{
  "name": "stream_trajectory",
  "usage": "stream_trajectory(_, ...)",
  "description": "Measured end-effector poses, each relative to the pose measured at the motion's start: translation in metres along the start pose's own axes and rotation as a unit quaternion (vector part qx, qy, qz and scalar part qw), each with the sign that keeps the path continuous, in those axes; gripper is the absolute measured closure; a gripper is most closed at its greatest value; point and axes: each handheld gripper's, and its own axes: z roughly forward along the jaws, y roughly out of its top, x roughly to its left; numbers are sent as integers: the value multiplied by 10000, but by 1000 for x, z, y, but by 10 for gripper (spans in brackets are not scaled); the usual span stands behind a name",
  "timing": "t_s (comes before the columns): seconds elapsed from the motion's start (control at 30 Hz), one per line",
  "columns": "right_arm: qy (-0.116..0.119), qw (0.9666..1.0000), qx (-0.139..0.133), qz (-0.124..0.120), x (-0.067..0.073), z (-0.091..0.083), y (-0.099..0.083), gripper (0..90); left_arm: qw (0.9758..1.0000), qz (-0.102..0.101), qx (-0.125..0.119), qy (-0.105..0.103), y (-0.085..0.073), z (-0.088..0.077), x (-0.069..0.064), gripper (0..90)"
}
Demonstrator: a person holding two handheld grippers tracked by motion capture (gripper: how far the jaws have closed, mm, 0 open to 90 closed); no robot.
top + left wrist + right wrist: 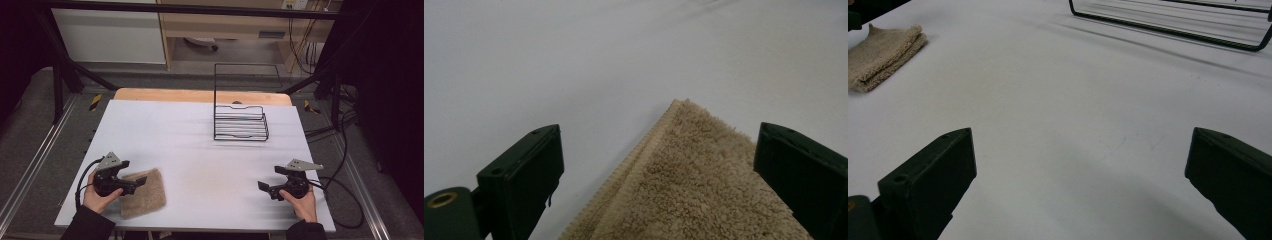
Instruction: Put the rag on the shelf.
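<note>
1 folded towel (144, 193), 1 wire rack (240, 121), 2 open grippers: left gripper (140, 182), right gripper (262, 185)

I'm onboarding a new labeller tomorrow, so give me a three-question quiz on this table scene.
1. Which tool hovers over the folded beige towel: left or right?
2. True or false: the black wire rack holds the towel.
3. How do the right tool's jaws stand?

Key
1. The left.
2. False; the rack is empty and stands far from the towel.
3. Apart, with bare white table between them.
</note>
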Motion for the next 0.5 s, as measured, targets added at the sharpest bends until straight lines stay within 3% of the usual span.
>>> stream_trajectory(0.2, -29, 10000, -7, 8, 0, -1, 0, 6, 10000, 44, -38, -20, 4, -1, -5, 57)
stream_trajectory(0.5, -68, 10000, 58, 17, 1, 0, 0, 6, 9998, 141, 108, -98, 6, 2, -17, 59)
